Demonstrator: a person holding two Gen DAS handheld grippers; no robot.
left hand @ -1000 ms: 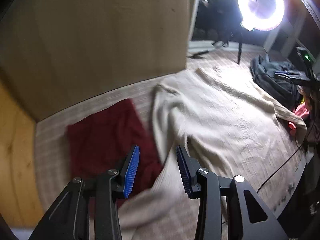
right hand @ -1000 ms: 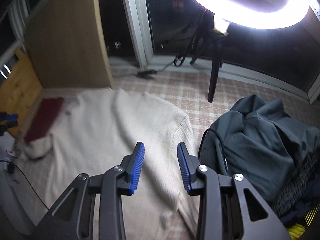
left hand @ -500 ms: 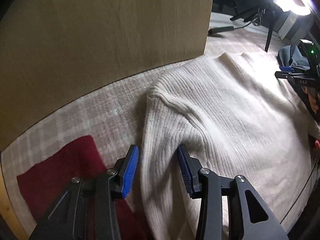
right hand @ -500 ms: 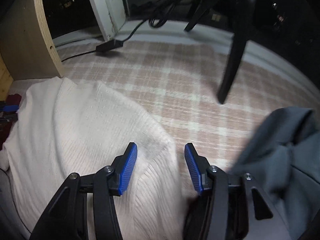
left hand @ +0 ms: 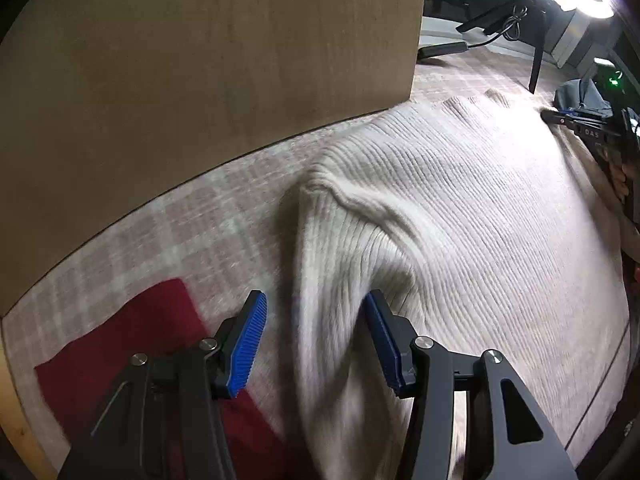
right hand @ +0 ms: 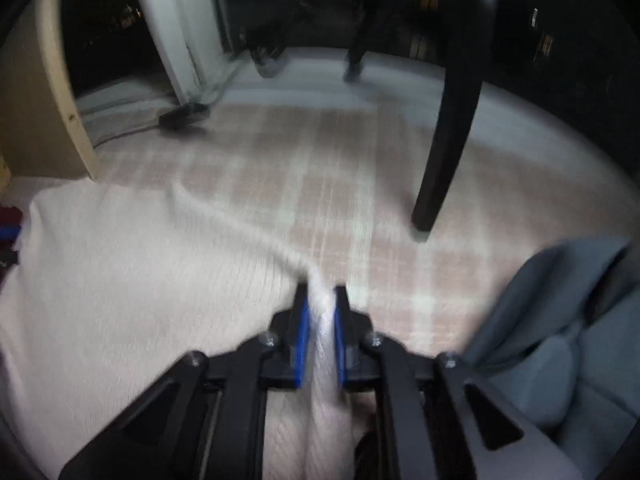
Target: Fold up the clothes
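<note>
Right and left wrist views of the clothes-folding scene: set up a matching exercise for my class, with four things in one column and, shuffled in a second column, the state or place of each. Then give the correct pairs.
Things
1. right gripper
2. left gripper
3. red garment
4. grey garment

States or places
A. flat on the checked cover, beside the cream sweater's sleeve
B. jaws closing, with the sweater's edge bunched between them
C. crumpled at the right of the right wrist view
D. jaws opening, astride the sleeve, pads clear of it

Pairs: 1-B, 2-D, 3-A, 4-C
</note>
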